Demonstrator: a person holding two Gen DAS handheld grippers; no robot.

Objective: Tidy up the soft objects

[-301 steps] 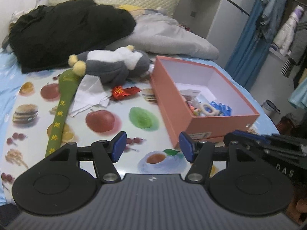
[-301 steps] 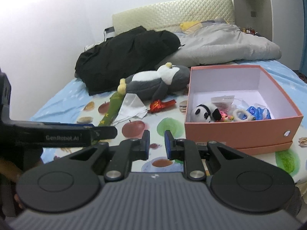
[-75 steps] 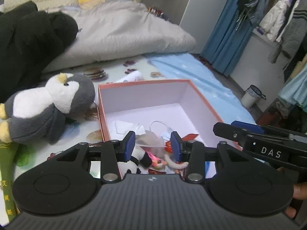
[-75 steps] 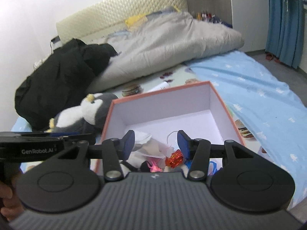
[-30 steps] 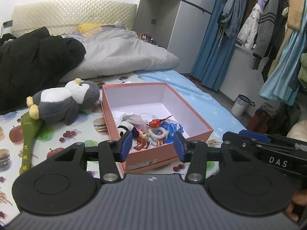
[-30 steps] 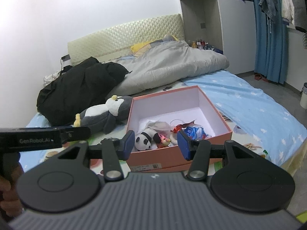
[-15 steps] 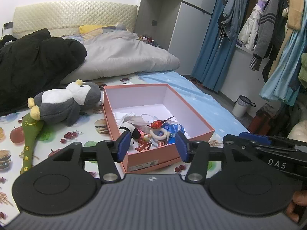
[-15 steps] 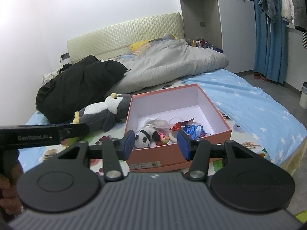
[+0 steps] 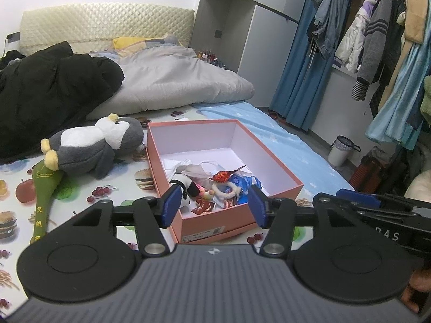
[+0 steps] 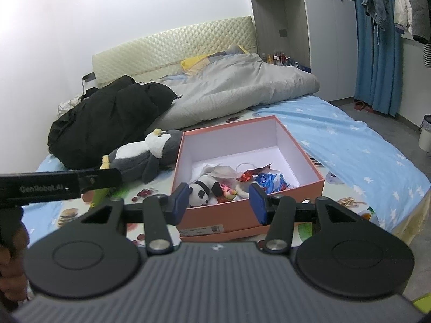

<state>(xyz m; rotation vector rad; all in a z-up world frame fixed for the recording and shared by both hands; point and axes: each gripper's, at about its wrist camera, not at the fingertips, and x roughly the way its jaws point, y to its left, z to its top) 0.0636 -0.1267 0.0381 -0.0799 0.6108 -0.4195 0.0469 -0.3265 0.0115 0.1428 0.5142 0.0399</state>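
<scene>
An open pink box (image 9: 274, 197) (image 10: 242, 215) stands on the bed with a small panda plush (image 9: 186, 185) (image 10: 200, 189), a red wrapper (image 9: 223, 175), a white ring, a white cloth and blue items inside. A grey and white penguin plush (image 9: 89, 145) (image 10: 142, 156) lies left of the box. A green stick-shaped toy (image 9: 44, 188) lies beside it. My left gripper (image 9: 214, 208) is open and empty, held back above the box's near edge. My right gripper (image 10: 219, 202) is open and empty, also held back in front of the box.
The bed has a fruit-printed sheet (image 9: 107, 191). A black coat (image 9: 45, 91) and a grey quilt (image 9: 172, 83) lie at the back. A blue sheet (image 10: 358, 145), blue curtains (image 9: 299, 80), hanging clothes (image 9: 377, 40) and a small bin (image 9: 340, 150) are to the right.
Both grippers have drawn back and up from the box. The white cloth and red wrapper that lay on the sheet 10 s ago now lie inside the box.
</scene>
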